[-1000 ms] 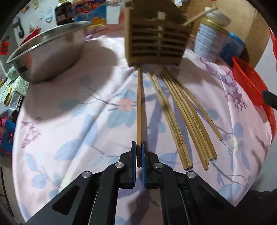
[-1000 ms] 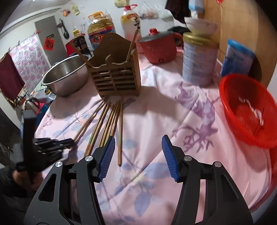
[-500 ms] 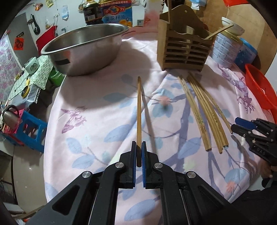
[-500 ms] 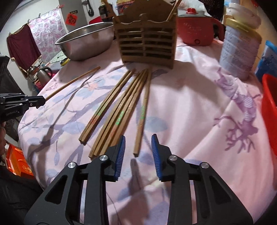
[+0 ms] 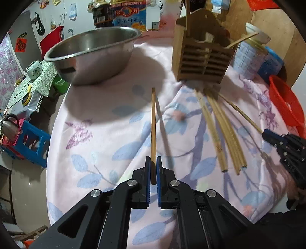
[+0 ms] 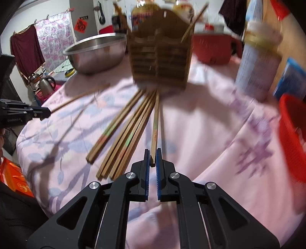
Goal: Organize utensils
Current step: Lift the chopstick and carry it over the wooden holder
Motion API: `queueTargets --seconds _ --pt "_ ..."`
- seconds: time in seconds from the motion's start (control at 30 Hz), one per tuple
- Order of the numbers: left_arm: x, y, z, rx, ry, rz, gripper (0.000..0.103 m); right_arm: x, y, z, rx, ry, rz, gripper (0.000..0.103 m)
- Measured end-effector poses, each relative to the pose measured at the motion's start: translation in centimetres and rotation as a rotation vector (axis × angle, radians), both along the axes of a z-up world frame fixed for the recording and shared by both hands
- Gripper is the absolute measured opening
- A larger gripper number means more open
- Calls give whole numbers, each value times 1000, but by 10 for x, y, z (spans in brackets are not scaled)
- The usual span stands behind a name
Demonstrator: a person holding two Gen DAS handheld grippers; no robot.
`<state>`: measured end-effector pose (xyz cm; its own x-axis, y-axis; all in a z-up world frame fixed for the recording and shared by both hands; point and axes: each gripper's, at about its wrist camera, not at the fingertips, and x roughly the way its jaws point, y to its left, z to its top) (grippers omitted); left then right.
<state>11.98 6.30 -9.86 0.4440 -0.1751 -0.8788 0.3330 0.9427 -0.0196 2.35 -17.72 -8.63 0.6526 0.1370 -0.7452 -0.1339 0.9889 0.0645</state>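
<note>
both hand-held grippers, left [image 5: 152, 166] and right [image 6: 152, 158], each clamped tight on one chopstick's near end

left gripper [image 5: 152, 168] low centre of frame, jaws clamped shut, right gripper [image 6: 152, 160] low centre, jaws likewise clamped

A lived-in home kitchen or dining corner; the worktop [image 5: 99, 134] wears a pink floral cloth; a steel mixing bowl [image 5: 95, 53], a wooden chopstick holder [image 5: 200, 61] and a red electric pot [image 6: 212, 47] stand on it; a kettle [image 6: 46, 84] sits nearby; cooking-oil bottles [image 5: 130, 13] line the wall; a garment [image 6: 26, 51] hangs drying.
</note>
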Motion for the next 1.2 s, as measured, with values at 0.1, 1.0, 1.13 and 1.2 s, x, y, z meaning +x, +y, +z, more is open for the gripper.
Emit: queueTargets --seconds 0.1,1.0,1.13,1.2 --pt "0 -5 16 -7 -29 -12 6 1 -11 28 31 -59 -30 7" --pt "27 -16 98 -105 -52 1 6 17 -17 120 155 -230 -71 6" --pt "32 -19 103 -117 -65 -6 6 17 -18 120 158 -230 -73 6" --pt "34 -22 103 -114 -70 -10 6 18 -19 120 161 -230 -77 6"
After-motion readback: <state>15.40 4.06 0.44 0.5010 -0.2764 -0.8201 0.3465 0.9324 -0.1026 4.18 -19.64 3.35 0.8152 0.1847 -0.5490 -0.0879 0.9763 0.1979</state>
